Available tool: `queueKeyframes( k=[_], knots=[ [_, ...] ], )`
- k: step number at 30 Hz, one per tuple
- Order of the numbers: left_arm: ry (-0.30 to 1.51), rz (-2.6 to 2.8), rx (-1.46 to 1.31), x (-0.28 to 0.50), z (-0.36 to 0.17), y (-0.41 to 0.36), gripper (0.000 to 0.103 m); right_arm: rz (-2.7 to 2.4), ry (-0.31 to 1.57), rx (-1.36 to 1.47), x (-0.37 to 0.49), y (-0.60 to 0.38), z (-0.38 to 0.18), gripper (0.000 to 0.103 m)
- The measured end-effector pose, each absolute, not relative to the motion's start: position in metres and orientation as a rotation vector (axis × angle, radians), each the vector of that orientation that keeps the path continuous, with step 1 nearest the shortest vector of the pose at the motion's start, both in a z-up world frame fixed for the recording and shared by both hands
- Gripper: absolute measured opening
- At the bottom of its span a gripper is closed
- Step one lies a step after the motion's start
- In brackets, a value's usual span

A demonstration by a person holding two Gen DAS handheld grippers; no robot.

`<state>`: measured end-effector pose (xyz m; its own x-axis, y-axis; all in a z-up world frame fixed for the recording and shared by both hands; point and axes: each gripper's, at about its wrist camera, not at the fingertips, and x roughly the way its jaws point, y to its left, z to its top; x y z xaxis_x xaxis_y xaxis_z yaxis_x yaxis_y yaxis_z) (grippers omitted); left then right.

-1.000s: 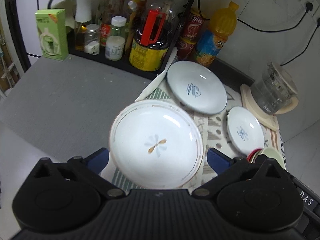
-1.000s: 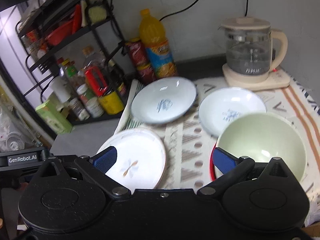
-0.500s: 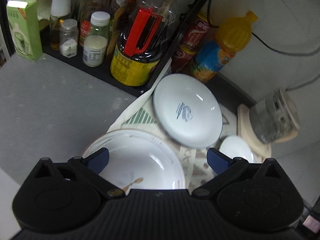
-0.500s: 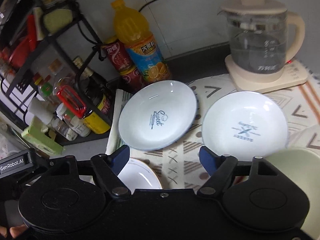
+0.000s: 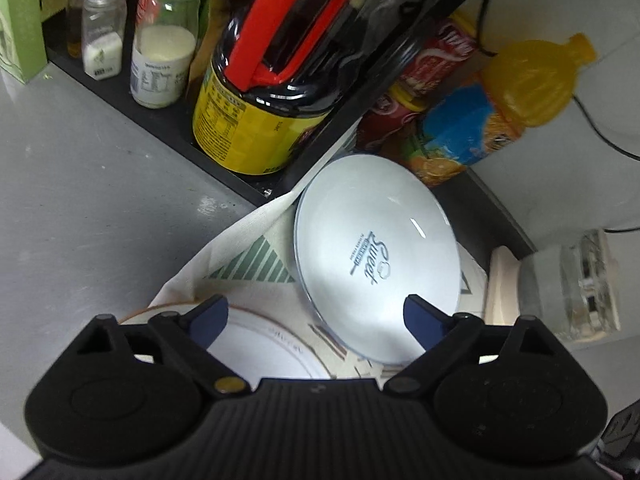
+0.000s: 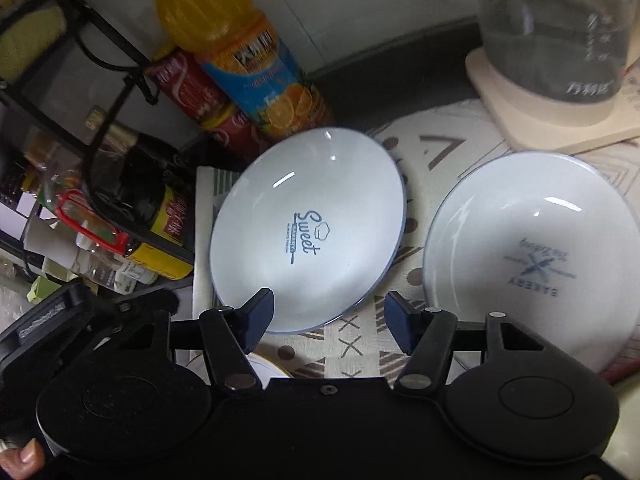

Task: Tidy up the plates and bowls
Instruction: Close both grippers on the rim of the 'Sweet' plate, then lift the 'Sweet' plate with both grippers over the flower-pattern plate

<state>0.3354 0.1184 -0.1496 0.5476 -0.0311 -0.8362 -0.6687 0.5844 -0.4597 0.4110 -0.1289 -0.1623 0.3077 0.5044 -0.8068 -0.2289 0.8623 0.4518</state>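
A white plate marked "Sweet" (image 5: 378, 256) lies on the patterned cloth (image 5: 248, 256); it also shows in the right wrist view (image 6: 308, 232). My left gripper (image 5: 316, 320) is open just short of its near rim, above a gold-rimmed plate (image 5: 264, 348). My right gripper (image 6: 328, 316) is open with its left finger over the Sweet plate's near edge. A second white plate marked "Bakery" (image 6: 528, 256) lies to the right. A sliver of the gold-rimmed plate (image 6: 268, 368) shows under the right gripper.
A black rack (image 5: 160, 120) with a soy sauce jug (image 5: 272, 92) and jars stands at the back left. An orange juice bottle (image 6: 244, 52) and red cans (image 6: 196, 88) stand behind the Sweet plate. A glass kettle (image 6: 560, 40) on a beige base stands at the back right.
Both grippers have moved forward and lower toward the Sweet plate. The right jaws have narrowed. The green bowl has left the right view, and the gold-rimmed plate has slid beneath the grippers.
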Motion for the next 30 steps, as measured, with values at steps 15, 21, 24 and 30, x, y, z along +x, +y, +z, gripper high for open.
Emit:
queueKeyframes(
  k=[15, 21, 24, 30],
  knots=[
    [0.989, 0.482, -0.982, 0.369, -0.207, 0.129, 0.03, 0.442, 1.282, 0.317, 0.438, -0.106, -0.205, 0.038],
    [0.986, 0.49, -1.011, 0.374, -0.217, 0.127, 0.021, 0.41, 1.293, 0.315, 0.444, -0.106, -0.217, 0.031],
    [0.988, 0.503, -0.988, 0.379, -0.221, 0.126, 0.016, 0.372, 1.276, 0.331, 0.447, -0.108, -0.22, 0.026],
    [0.974, 0.514, -0.991, 0.386, -0.224, 0.126, 0.012, 0.365, 1.255, 0.32, 0.449, -0.105, -0.221, 0.026]
  ],
)
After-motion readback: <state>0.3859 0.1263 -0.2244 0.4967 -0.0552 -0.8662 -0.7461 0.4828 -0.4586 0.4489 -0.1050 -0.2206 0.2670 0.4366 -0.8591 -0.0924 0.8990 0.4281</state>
